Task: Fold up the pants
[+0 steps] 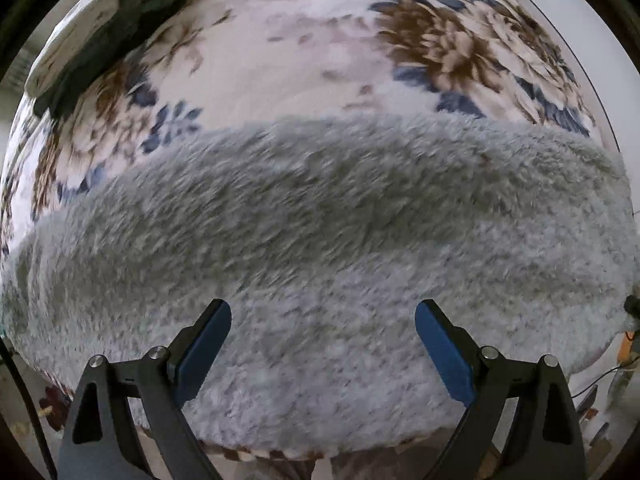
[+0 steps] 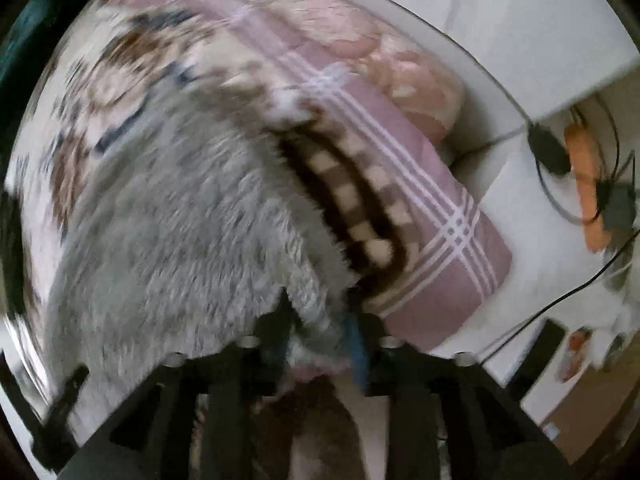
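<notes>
Pants (image 1: 320, 240), grey and fluffy, lie spread across the floral blanket (image 1: 280, 48), a long band of pile running side to side under the left gripper (image 1: 323, 320). That gripper hangs right over the cloth, pointing down, blue pads (image 1: 208, 344) spread wide with nothing between them, and no pinch made yet. Over in the right wrist view it's all blur, but the right gripper (image 2: 320, 320) sits at one end of the pants (image 2: 180, 240), and a ridge of grey pile rises up between its two fingers (image 2: 358, 344); the jaws stand fairly narrow around that ridge, though through the smear I can't say for sure the pads are pressing on it. Just beyond the pants on that side there's a dark checkered cloth (image 2: 360, 208), then a pink plaid pillow (image 2: 432, 208) beside it. Reading the play: this looks like the grab at the start of a fold, with the right side gathering an end or edge while the left lines up over the middle of the band. Next move, I'd say, calls for the left to drop onto the pile and close on an edge, and for the right to firm up its hold, so both can lift together and carry the cloth over itself. The risk is thick fleece slipping out of a half-set pinch.
</notes>
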